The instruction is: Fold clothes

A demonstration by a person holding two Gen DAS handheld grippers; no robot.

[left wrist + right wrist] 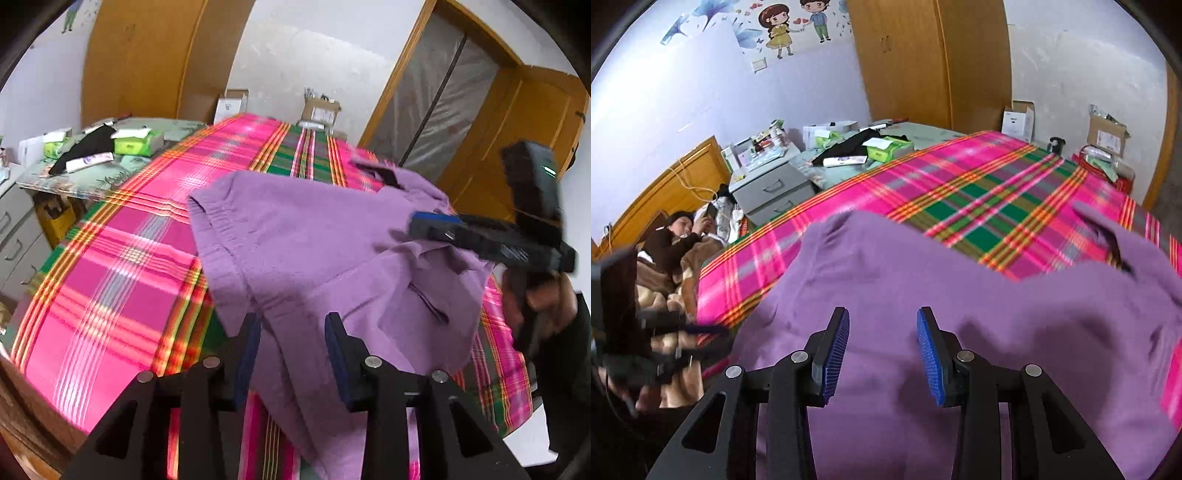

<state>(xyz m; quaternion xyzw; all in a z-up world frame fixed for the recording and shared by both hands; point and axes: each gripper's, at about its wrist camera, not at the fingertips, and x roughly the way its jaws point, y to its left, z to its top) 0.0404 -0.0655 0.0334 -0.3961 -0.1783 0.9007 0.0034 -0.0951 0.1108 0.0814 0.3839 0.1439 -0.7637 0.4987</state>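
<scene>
1. Lying rumpled on a pink plaid sheet [110, 288], a purple garment [314, 251] was seen.
2. Above it, the left gripper [291, 332] and right gripper [882, 332] were held apart, nothing being gripped.

The purple garment [295, 251] is soft, fuzzy cloth. The plaid sheet [110, 266] is smooth woven cloth with a slight shine. The wardrobe [905, 62] is shiny wood. The gripper fingers [836, 354] are dull black plastic with ridged blue pads.
</scene>
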